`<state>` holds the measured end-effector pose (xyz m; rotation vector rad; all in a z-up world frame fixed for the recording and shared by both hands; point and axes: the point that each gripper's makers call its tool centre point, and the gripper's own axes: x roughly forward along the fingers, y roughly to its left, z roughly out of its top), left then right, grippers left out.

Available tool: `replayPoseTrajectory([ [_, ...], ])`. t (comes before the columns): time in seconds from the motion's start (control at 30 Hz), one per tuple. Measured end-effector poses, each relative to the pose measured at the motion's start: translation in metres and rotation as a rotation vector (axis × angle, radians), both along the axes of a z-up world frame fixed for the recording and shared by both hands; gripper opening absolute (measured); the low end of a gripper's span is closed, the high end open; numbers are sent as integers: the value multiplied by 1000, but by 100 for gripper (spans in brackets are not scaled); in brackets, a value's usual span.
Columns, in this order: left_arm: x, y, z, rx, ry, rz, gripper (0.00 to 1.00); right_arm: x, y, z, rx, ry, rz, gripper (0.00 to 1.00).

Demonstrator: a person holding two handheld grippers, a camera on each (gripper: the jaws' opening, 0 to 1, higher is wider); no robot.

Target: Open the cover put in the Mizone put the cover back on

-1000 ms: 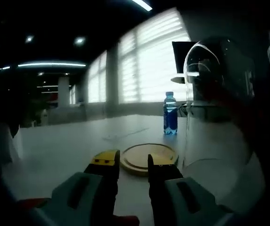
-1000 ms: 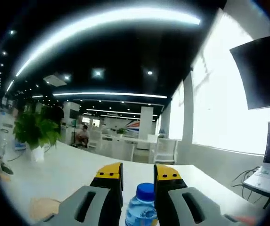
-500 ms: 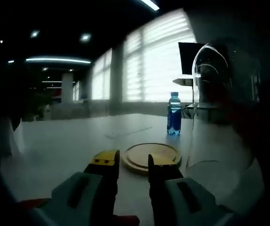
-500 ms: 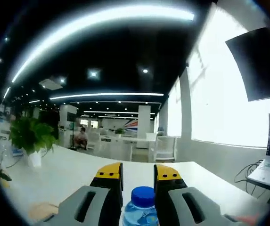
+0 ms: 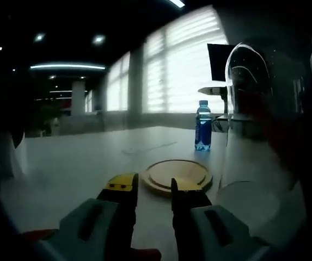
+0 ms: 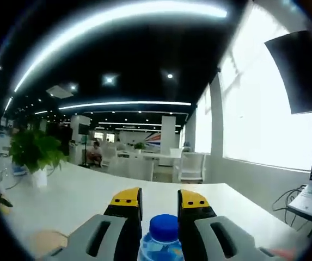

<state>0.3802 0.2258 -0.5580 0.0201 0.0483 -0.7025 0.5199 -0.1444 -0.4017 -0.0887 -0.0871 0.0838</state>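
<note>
Bright blinds and ceiling strip lights framed a large office, and a pale tabletop (image 5: 79, 157) carried the task's things. In the left gripper view, the Mizone bottle (image 5: 202, 125) stood upright far across the tabletop, well beyond a round wooden board (image 5: 178, 175) that lay flat just ahead of the left gripper (image 5: 149, 187). That gripper's jaws stood slightly apart with nothing between them. To the right of the board, a clear glass cover (image 5: 254, 136) was tilted up off the board, its rim lifted; what held it was too dark to make out.

In the right gripper view, the right gripper (image 6: 159, 202) had its jaws on either side of the bottle's blue cap (image 6: 164, 227), close against it; whether they actually pinched the bottle could not be told from this angle. A potted plant (image 6: 35, 155) stood well off to the left.

The step in hand looked like taking hold of the bottle to carry it onto the board. To do it well, the right gripper should clamp below the cap on the neck or shoulder, squarely, so the bottle stays upright in transit. The cover should be kept high and tilted clear of the board until the bottle stands centred, since its height leaves little room beneath the dome.
</note>
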Motion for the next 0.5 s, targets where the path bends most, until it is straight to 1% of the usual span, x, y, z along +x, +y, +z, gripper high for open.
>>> replayPoseTrajectory([
  [0.07,0,0,1,-15,3,1,19,0,1,-2,-7,11,8,18],
  [0.17,1,2,1,-19,6,7,19,1,-1,-3,-21,12,-5,18],
  [0.23,1,3,1,-23,9,6,19,1,-2,-4,-9,12,-4,18],
  [0.27,1,3,1,-21,8,5,19,2,-3,-6,-2,18,-1,18],
  [0.4,1,1,-2,-8,11,-2,19,1,-3,-12,-13,34,12,20],
  [0.5,1,1,-3,-7,12,-3,19,3,-3,-16,-10,41,27,26],
])
